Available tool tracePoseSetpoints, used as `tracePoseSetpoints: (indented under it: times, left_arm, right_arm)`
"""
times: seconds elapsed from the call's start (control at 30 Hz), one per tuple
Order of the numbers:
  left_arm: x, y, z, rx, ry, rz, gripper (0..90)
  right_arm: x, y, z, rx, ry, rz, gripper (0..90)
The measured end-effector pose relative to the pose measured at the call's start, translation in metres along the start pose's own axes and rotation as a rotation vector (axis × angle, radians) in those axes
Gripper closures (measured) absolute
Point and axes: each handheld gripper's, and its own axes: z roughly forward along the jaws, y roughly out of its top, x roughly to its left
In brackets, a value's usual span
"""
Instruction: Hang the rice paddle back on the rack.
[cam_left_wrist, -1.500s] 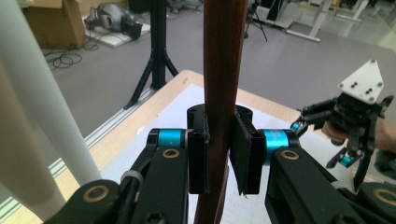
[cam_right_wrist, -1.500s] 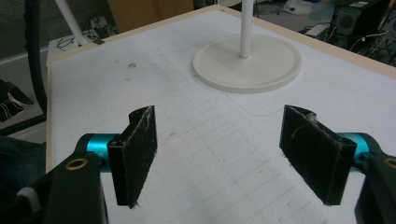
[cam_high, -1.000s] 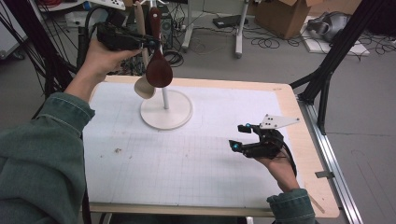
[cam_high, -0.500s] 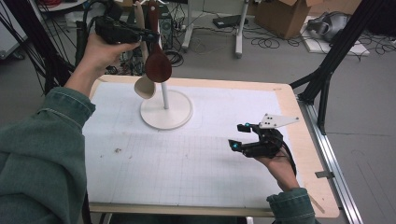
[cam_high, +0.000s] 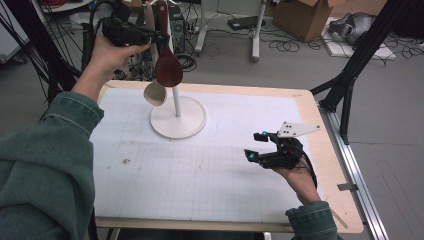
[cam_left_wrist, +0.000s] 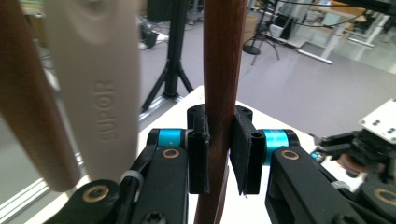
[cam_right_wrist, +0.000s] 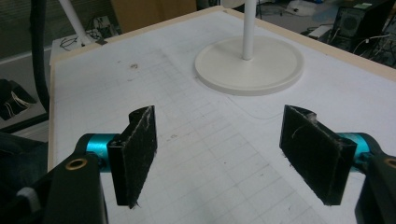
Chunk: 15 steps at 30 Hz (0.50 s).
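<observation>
1. Right gripper (cam_high: 256, 146): held low over the near right part of the table, in the person's right hand (cam_high: 295, 175). Jaws stand wide apart with nothing between them; in the right gripper view (cam_right_wrist: 218, 154) the two black pads frame bare gridded mat. A grey three-cornered plate sits on top of it.
2. Table (cam_high: 320, 150): pale wooden edge, covered by a white gridded mat (cam_high: 200, 175). A small dark speck lies on the mat toward the left.
3. White stand (cam_high: 178, 117): round flat base on the far middle of the mat, with a thin upright post rising from its centre. The base and post also appear ahead of the right gripper (cam_right_wrist: 249, 63).
4. Pale spoon (cam_high: 155, 93): hangs beside the post, bowl down, just above the base's left edge. Its broad cream handle with raised lettering appears close at the left of the left gripper view (cam_left_wrist: 95, 84).
5. Dark wooden spoon (cam_high: 168, 70): hangs bowl down in front of the post, above the base, handle upright.
6. Left gripper (cam_high: 150, 37): raised at the far left above the table edge, in the left hand (cam_high: 112, 57). Its jaws are narrow, pads clamped on the dark spoon's handle (cam_left_wrist: 223, 70), as the left gripper view shows (cam_left_wrist: 219, 156).
7. Beyond the table: grey floor, cables, a cardboard box (cam_high: 300, 15).
</observation>
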Motion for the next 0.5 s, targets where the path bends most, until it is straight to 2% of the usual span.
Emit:
tracePoseSetpoints:
  times: [0.37,0.5]
  left_arm:
    - [0.003,-0.0012,0.0021,0.002,0.014,-0.013,77.2]
    - [0.0035,-0.002,0.0019,-0.004,0.026,-0.029,77.0]
  right_arm:
    - [0.0008,0.0003,0.0014,0.001,0.003,0.0,27.1]
    - [0.0012,0.0003,0.0016,0.001,0.005,0.0,27.1]
